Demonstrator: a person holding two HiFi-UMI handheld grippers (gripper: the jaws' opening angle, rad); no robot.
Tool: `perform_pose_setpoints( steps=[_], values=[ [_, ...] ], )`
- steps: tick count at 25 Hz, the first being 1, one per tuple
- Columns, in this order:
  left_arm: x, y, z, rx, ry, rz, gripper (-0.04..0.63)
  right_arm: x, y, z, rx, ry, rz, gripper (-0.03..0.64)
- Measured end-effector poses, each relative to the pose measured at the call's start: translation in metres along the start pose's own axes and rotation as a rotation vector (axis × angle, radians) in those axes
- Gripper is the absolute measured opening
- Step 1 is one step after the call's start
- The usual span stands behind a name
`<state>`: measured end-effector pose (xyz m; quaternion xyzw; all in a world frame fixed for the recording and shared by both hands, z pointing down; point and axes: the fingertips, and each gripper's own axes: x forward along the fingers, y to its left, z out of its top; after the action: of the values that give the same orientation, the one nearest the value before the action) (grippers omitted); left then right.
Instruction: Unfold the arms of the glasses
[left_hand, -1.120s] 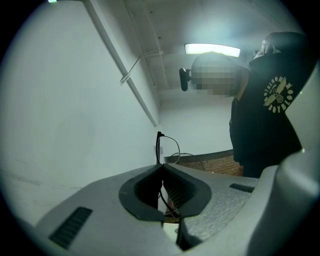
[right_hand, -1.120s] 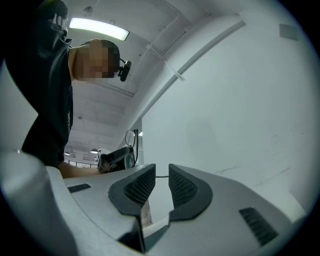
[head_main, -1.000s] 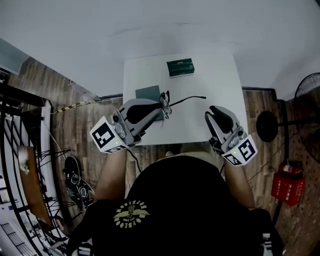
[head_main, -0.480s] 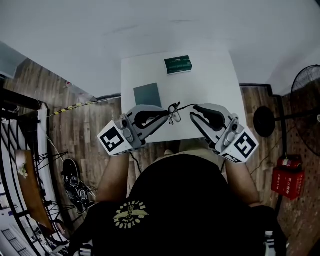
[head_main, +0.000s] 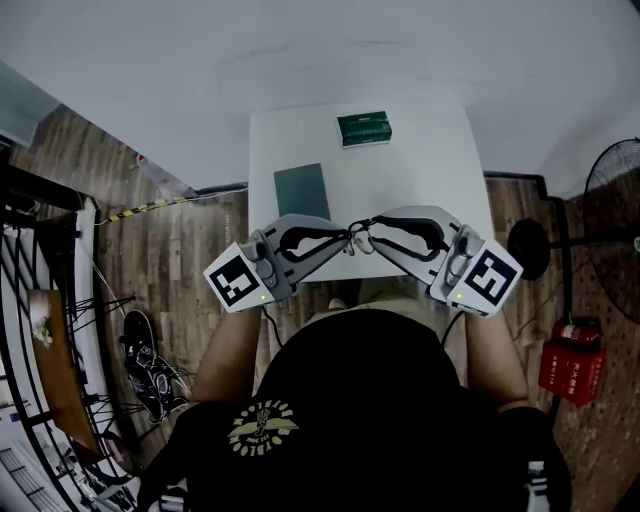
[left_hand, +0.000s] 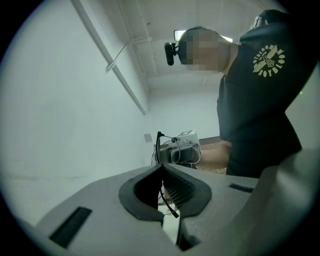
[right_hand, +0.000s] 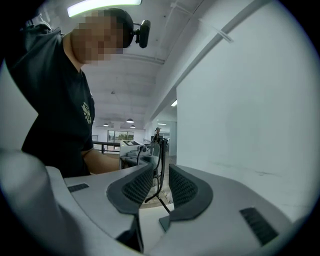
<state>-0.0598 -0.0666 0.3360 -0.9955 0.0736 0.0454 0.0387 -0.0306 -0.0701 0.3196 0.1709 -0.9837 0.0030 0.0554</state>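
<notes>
The fingers of the left gripper (left_hand: 161, 168) are pressed together at their tips and clamped on the thin black frame of the glasses (left_hand: 159, 148). One slim arm of the glasses hangs down into the hollow behind the pads. The glasses are held up off the table, probably so that the frame is kept steady while its other side is worked.

The fingers of the right gripper (right_hand: 159, 176) are parted by a narrow gap and have just been opening. A thin dark arm of the glasses stands between the ribbed pads, and no pressure on it can be made out. This placing is judged to suit swinging that arm outward on its hinge.

The two sets of fingertips are set nose to nose, nearly touching, with the glasses between them, just in front of the person's chest.

Beyond the fingertips a white table (head_main: 430, 180) is seen. On it a grey flat rectangle (head_main: 302, 191) lies just past the left fingers. A green box (head_main: 364, 129) lies well beyond, near the far edge.
</notes>
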Motion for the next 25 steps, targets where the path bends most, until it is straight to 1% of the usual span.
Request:
perform_pose_setpoints(
  steps=[5,9,10,12,16,19,21,25],
  values=[
    [0.002,0.000,-0.003,0.012,0.024,-0.004,0.012,0.006,-0.001,0.007,-0.049,0.048,0.048,0.097],
    [0.006,-0.001,-0.007,0.025,0.047,-0.014,0.012,0.010,-0.005,0.008,-0.044,0.047,0.089,0.094],
    [0.006,0.000,-0.008,0.026,0.052,-0.015,0.012,0.011,-0.006,0.009,-0.042,0.039,0.096,0.078],
    [0.007,0.003,-0.009,0.027,0.058,-0.016,0.012,0.011,-0.010,0.010,-0.042,0.028,0.106,0.016],
    [0.006,0.010,-0.009,0.032,0.065,-0.014,0.012,0.017,-0.013,0.010,-0.043,0.028,0.131,0.012],
    [0.004,0.016,-0.011,0.040,0.077,-0.008,0.012,0.021,-0.017,0.008,-0.049,0.042,0.132,0.012],
    [0.003,0.021,-0.013,0.040,0.081,-0.002,0.012,0.023,-0.021,0.005,-0.081,0.076,0.130,0.012],
    [0.004,0.024,-0.019,0.054,0.103,0.000,0.012,0.023,-0.025,-0.002,-0.181,0.160,0.125,0.012]
  ],
)
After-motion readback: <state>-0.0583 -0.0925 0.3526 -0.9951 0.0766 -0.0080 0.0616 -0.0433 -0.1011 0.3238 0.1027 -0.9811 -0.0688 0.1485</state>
